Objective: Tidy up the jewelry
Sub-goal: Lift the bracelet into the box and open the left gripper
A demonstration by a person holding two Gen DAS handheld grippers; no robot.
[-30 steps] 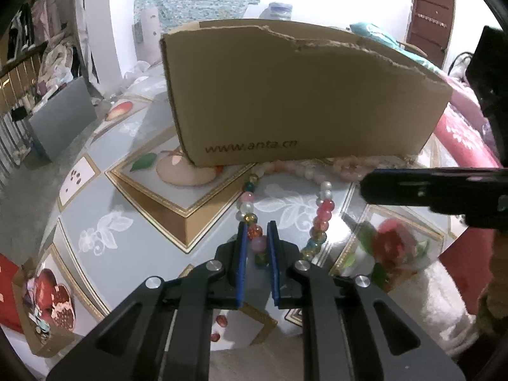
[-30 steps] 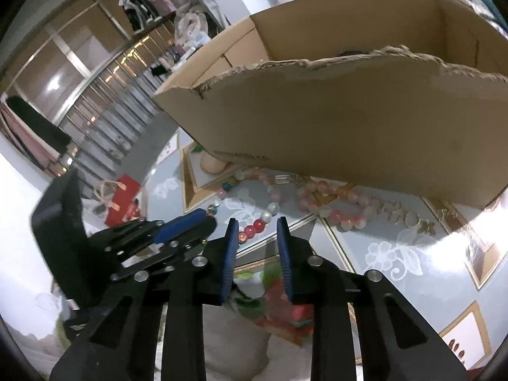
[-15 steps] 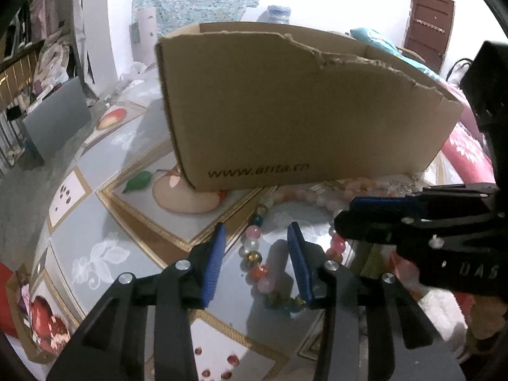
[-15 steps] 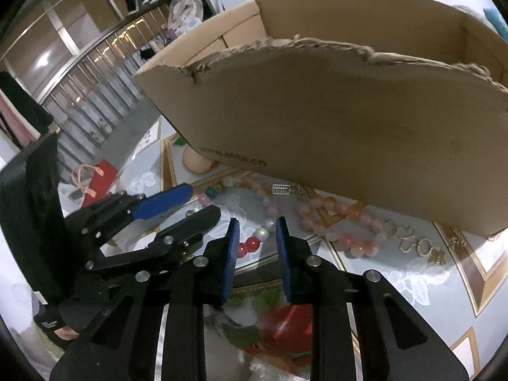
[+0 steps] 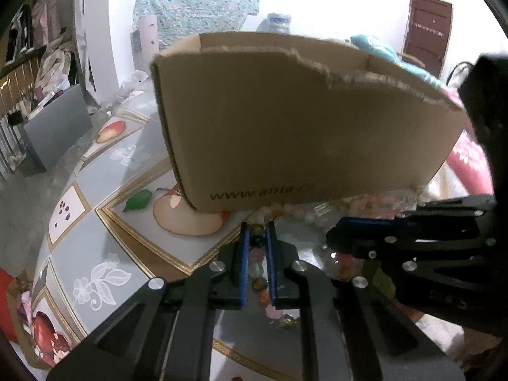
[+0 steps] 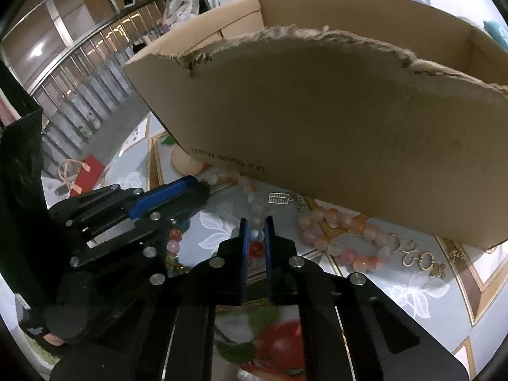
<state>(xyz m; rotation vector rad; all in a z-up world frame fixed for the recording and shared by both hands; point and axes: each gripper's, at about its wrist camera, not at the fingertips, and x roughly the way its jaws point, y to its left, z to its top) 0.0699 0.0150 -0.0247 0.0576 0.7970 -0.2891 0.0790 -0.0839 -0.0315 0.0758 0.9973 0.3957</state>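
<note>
Left wrist view: the bead necklace is being squeezed by both closing hand-held grippers, left and right. Nothing is seen packed in the box at 12 o'clock yet.

A brown door stands at the far wall. A red bag lies on the floor, near a metal railing.
</note>
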